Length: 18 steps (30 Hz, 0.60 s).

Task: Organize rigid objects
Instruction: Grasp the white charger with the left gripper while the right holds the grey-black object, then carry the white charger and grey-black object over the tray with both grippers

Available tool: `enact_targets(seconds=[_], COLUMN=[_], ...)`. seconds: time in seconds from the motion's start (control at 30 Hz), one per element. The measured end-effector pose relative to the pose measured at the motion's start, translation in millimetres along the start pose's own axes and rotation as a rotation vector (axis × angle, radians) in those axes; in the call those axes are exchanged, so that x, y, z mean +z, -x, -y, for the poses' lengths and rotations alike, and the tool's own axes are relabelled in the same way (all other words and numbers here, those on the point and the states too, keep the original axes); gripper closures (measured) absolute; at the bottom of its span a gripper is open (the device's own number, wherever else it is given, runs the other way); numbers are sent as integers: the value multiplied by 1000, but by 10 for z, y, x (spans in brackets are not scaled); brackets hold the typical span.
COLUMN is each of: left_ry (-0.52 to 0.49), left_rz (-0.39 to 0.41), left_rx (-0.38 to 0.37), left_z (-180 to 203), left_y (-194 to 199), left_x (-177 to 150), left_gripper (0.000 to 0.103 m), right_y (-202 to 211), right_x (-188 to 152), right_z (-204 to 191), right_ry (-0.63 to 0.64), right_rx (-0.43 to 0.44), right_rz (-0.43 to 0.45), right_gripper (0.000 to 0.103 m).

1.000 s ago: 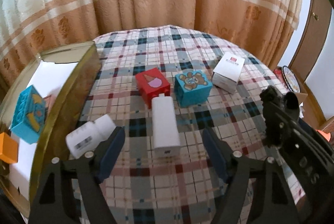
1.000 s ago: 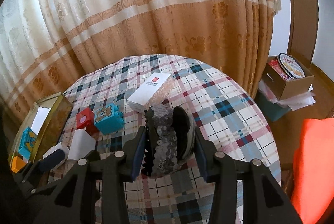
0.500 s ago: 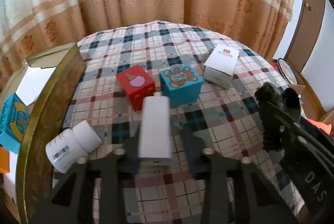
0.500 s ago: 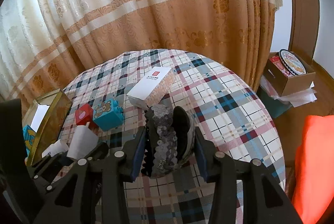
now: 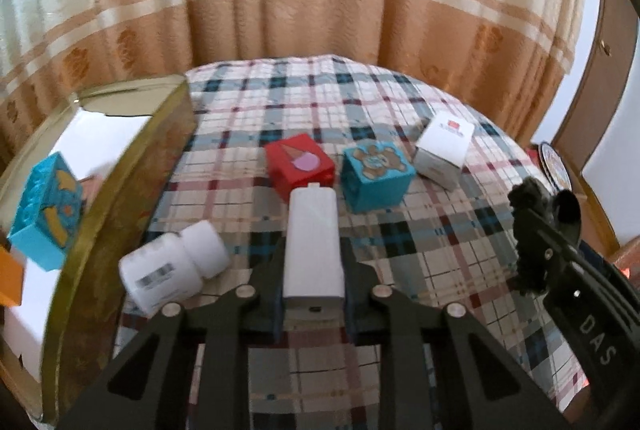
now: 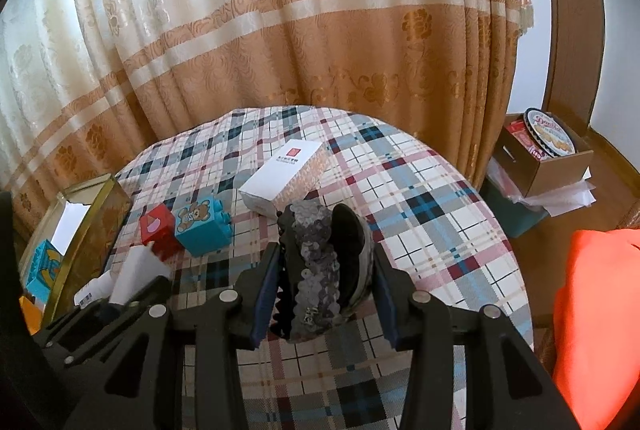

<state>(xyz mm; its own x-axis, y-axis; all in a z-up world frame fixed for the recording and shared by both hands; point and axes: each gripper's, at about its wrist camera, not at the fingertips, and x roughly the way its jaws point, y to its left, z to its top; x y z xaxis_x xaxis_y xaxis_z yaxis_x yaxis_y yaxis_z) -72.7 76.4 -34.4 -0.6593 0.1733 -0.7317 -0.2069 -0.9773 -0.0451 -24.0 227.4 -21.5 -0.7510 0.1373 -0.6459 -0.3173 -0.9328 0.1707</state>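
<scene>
Grasp step: left hand-held gripper (image 5: 314, 304) pinches white power bank (image 5: 313, 244) on counter (image 5: 440, 270). Right hand-held gripper (image 6: 326, 294) pinches sequined hair clip (image 6: 320, 262). Next, likely: lift, carry toward gold box (image 5: 120, 197) at 9 o'clock, clearing white bottle (image 5: 172, 268).

Orange block (image 5: 10, 276) is cut off by frame edge, left wrist view. Label txt on white box (image 6: 282, 173) is too small to be read. Left gripper's (image 5: 313, 286) pads are hidden behind white bottle (image 5: 313, 250).
</scene>
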Motion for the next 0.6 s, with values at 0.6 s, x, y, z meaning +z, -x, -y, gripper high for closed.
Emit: enact_targets(seconds=[0.6], left_ry=[7], left_rz=[82], left_rx=[-7], left_z=[-196], left_y=[399], left_x=[-130], left_gripper=[82], right_y=[182], right_x=[-18], right_z=[-85], right_ry=[40], right_rx=[-14], right_rz=[93], right_gripper=[57])
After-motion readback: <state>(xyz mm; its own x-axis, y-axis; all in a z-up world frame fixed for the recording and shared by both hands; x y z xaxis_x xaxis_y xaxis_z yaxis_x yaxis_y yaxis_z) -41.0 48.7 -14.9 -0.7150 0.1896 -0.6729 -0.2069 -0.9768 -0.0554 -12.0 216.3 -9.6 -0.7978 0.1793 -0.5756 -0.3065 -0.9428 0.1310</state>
